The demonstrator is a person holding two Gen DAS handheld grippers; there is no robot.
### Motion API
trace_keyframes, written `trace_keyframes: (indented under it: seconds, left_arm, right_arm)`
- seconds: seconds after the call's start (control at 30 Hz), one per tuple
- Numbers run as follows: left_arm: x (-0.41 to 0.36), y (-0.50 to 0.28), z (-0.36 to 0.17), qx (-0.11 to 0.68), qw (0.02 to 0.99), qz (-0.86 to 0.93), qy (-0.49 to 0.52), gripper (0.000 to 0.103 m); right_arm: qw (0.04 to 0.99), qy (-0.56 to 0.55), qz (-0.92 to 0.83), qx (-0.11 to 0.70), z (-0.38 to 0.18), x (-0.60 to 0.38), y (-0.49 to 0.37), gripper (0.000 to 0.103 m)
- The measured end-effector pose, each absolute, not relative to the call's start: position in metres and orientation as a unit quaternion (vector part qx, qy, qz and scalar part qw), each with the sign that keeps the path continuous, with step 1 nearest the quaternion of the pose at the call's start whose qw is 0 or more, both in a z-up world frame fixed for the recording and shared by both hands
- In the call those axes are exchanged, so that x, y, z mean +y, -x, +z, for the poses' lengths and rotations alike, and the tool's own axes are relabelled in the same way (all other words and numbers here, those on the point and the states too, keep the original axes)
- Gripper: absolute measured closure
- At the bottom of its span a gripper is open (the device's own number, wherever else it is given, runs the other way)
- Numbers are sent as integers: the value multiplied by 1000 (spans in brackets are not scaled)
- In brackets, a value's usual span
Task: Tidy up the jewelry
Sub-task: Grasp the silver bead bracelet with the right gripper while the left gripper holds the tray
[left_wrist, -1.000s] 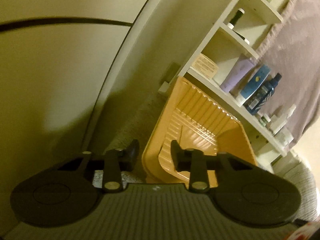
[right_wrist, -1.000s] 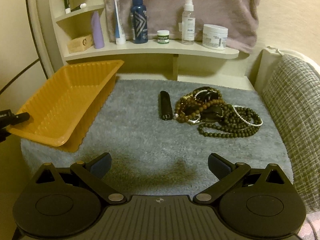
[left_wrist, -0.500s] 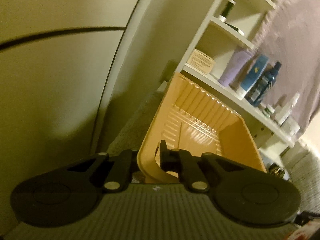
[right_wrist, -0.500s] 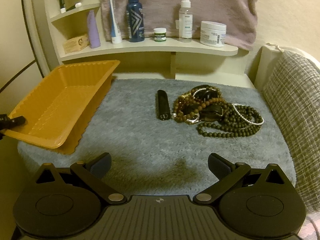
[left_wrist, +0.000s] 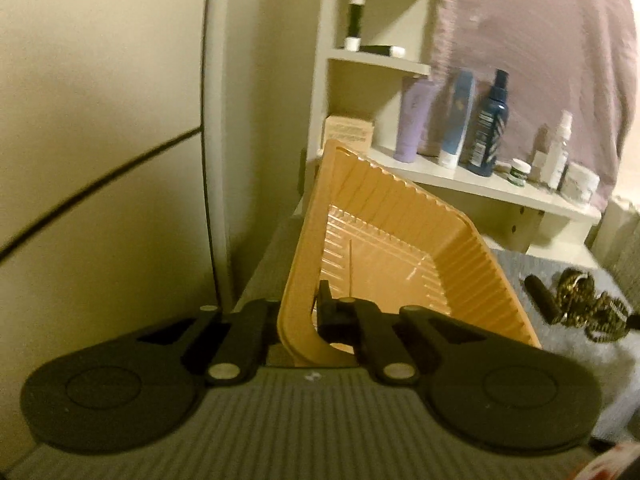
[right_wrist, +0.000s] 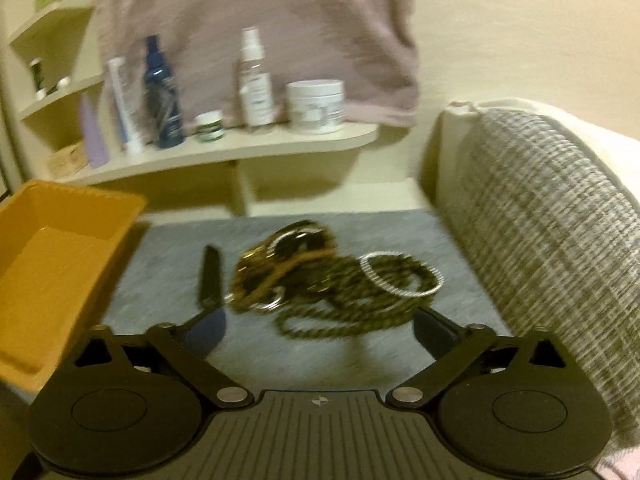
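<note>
An empty orange ribbed tray (left_wrist: 384,216) stands on the grey mat; it also shows at the left in the right wrist view (right_wrist: 60,248). My left gripper (left_wrist: 298,320) is shut on the tray's near rim. A tangled pile of bead necklaces and bracelets (right_wrist: 320,276) lies on the mat with a white bead bracelet (right_wrist: 400,276) on top and a black tube (right_wrist: 210,276) to its left. The pile also shows in the left wrist view (left_wrist: 584,300). My right gripper (right_wrist: 320,328) is open, close in front of the pile, its jaws either side of it.
A cream shelf (right_wrist: 224,152) behind the mat holds bottles and jars, with a mauve towel (right_wrist: 260,20) hanging above. A woven grey cushion (right_wrist: 552,248) rises at the right. A pale wall panel (left_wrist: 100,120) is left of the tray.
My left gripper closed onto the tray's rim and swung right, bringing the mat into view. My right gripper moved forward and down toward the jewelry pile, still open.
</note>
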State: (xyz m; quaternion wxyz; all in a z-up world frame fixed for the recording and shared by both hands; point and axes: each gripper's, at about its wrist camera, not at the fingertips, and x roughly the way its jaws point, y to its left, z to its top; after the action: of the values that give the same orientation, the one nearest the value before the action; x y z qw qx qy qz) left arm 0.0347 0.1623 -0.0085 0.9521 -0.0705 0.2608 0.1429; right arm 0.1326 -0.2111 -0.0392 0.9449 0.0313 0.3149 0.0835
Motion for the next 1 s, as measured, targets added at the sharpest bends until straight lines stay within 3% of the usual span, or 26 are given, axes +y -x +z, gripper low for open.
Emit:
trace_keyframes:
  seconds: [0.13,0.4,0.5,0.73,0.8,0.87,0.97,1.0]
  left_arm:
    - [149,-40,4,258,956,138,31,99]
    - [139,-49,9,261,955,140,4,99]
    - [140,-51,9,264,954,142,2,99]
    - [140,-54,8,266,953,146,-3,99]
    - [141,-54,7,266,953,146,-1,98]
    - [142,-54,7,266,953,146,1,98]
    - [143,-54,7,266,953,145,3,98]
    - [143,-54,7,267,953,145,3,98]
  right_arm:
    - [947,-41,63,311,-45,-234,-151,21]
    - [944,55,96,312,-65,-248,-183,60]
    - [933,104,133,317,-73,-245,-191,69]
    - [904,203,194,324,-84,-238,-206,76]
    - [893,230,214,323,-86,-236,-207,85]
    - [884,248,225,325,-87,-233,-208,87]
    - [878,267,229,325,-86,-231,-208,101]
    - [878,269,228,324,-86,-231,-207,101]
